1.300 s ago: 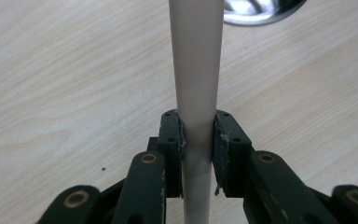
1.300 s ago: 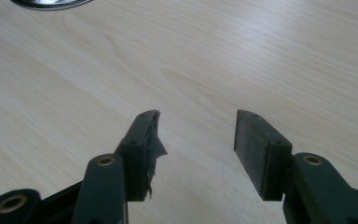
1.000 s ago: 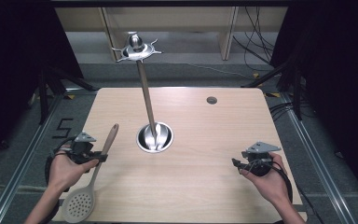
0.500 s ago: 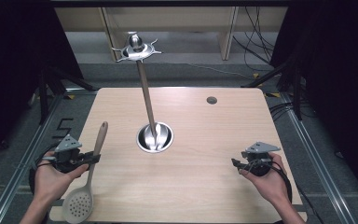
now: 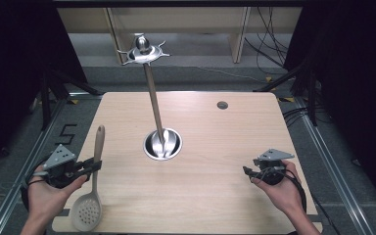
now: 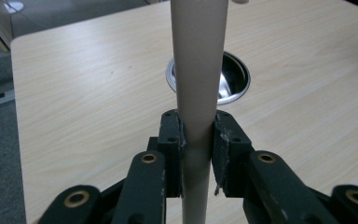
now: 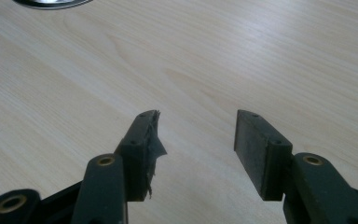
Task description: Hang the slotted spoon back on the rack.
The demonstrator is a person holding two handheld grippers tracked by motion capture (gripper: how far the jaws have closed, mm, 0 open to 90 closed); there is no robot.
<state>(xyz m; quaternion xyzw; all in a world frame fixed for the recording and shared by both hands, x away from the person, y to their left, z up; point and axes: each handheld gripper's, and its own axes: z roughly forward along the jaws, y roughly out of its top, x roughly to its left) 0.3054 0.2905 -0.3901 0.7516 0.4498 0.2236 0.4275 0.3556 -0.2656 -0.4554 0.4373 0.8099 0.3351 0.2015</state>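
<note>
Left tongs (image 6: 198, 154) clamp the slotted spoon (image 5: 94, 186) by its handle at the bench (image 5: 215, 196) edge; right tongs (image 7: 196, 140) gape wide, holding nothing.

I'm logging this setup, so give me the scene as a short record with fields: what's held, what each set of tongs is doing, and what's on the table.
held item: slotted spoon, beige, gripped by its handle
left tongs: shut on the handle
right tongs: open, nothing between them, over bare table
table centre: metal stand with round base, tall pole, hooks on top
</note>
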